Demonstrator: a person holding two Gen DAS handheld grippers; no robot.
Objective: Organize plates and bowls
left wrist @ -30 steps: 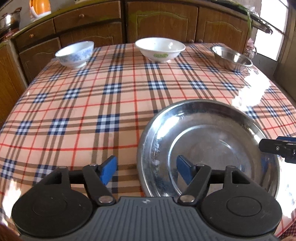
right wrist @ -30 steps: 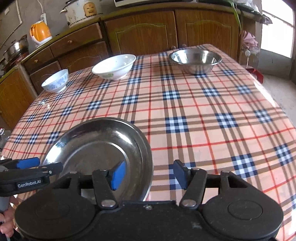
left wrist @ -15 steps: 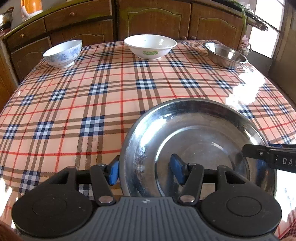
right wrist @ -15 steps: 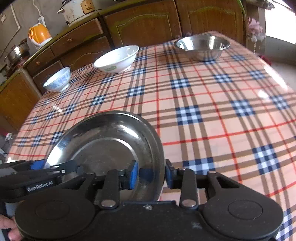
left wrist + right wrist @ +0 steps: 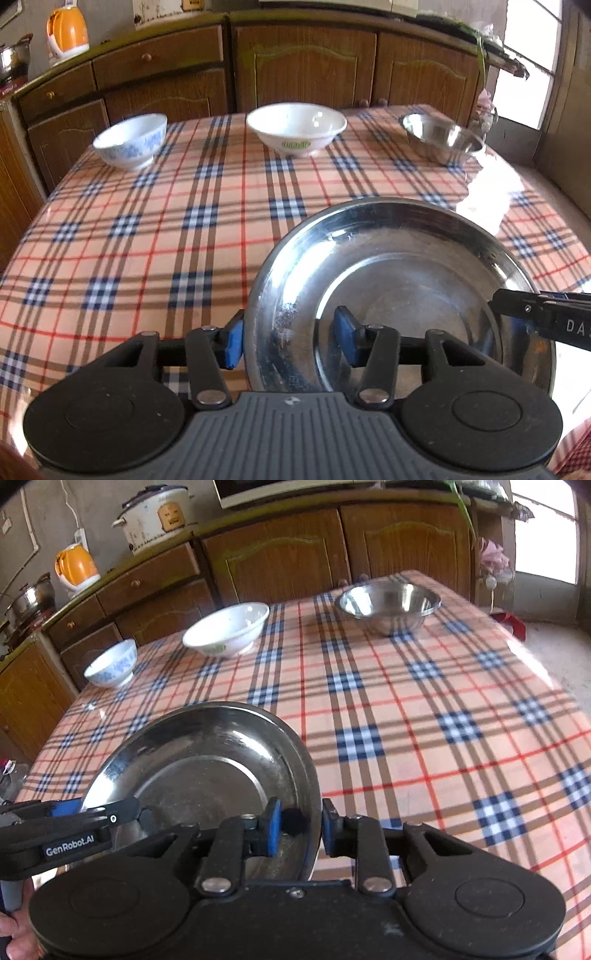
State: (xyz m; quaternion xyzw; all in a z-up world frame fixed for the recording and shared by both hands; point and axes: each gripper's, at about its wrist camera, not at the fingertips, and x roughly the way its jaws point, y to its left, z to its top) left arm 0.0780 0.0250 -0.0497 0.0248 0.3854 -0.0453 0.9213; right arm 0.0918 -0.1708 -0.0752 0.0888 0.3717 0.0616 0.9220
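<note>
A large steel plate [image 5: 399, 266] is lifted above the near part of the checked table [image 5: 147, 229]; it also shows in the right wrist view [image 5: 199, 753]. My left gripper [image 5: 290, 341] is shut on its left rim. My right gripper [image 5: 299, 827] is shut on its right rim. At the far edge stand a blue-patterned bowl [image 5: 129, 140], a white bowl [image 5: 295, 127] and a steel bowl [image 5: 441, 136]. They also show in the right wrist view: the blue-patterned bowl [image 5: 110, 662], the white bowl [image 5: 226, 627], the steel bowl [image 5: 389, 603].
Wooden cabinets [image 5: 303, 70] line the wall behind the table. An orange kettle [image 5: 75, 566], a rice cooker [image 5: 155, 517] and a steel pot [image 5: 27, 600] stand on the counter. A doorway with bright light [image 5: 546, 535] is at the right.
Both grippers have closed onto the plate's rims, left and right. The plate has risen off the table and sits higher in both views.
</note>
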